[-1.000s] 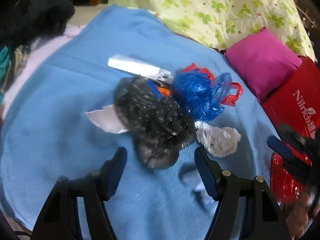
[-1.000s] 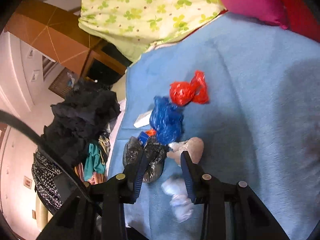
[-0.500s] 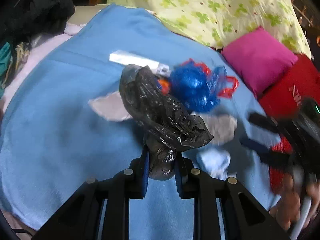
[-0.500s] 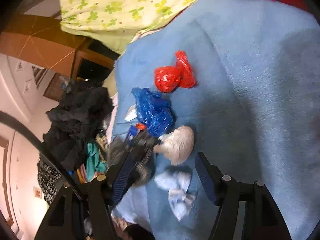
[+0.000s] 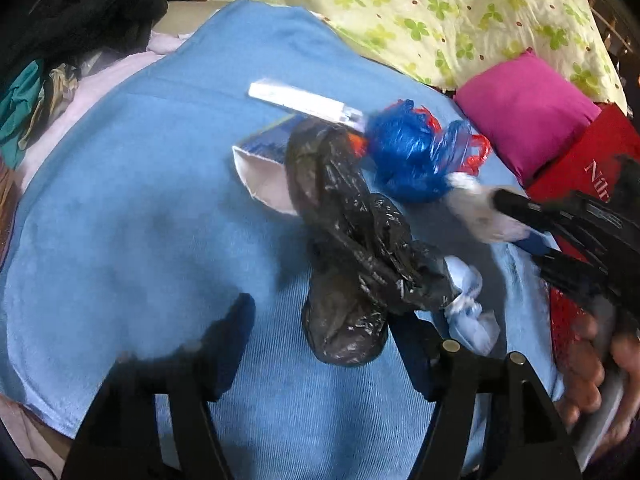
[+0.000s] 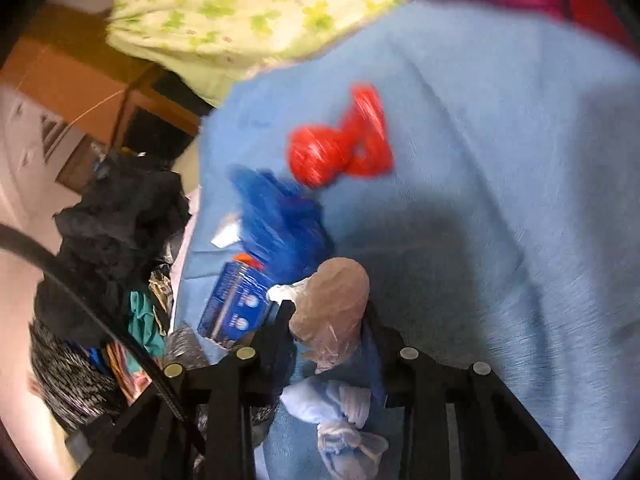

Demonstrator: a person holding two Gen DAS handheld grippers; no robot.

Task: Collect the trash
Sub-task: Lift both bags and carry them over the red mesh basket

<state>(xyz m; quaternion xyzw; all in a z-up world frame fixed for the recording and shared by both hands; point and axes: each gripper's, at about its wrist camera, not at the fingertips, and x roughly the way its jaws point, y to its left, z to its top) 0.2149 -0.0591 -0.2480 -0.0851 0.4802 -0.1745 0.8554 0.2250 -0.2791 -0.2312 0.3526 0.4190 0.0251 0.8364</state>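
Note:
A crumpled black plastic bag (image 5: 348, 248) lies on the blue blanket (image 5: 140, 220). Its lower end sits between the jaws of my left gripper (image 5: 324, 316), which are opening and stand apart, so the pads do not press it. My right gripper (image 6: 329, 316) is shut on a pale crumpled bag (image 6: 332, 296). That bag (image 5: 480, 216) and the right gripper (image 5: 516, 216) also show in the left wrist view at the right. A blue bag (image 5: 408, 156), a red bag (image 6: 340, 148) and a light blue tissue wad (image 6: 340, 412) lie close by.
A blue box (image 6: 236, 304) and a long white packet (image 5: 300, 100) lie behind the black bag. A pink pillow (image 5: 524, 108), a red bag (image 5: 580, 160) and a flowered quilt (image 5: 440, 8) border the blanket. A clothes pile (image 6: 112, 232) lies at the left. A hand (image 5: 588, 364) holds red mesh.
My left gripper closed on the black bag, then its jaws spread apart again. My right gripper opened wide, moved onto the pale bag and shut on it. The blue box came into sight.

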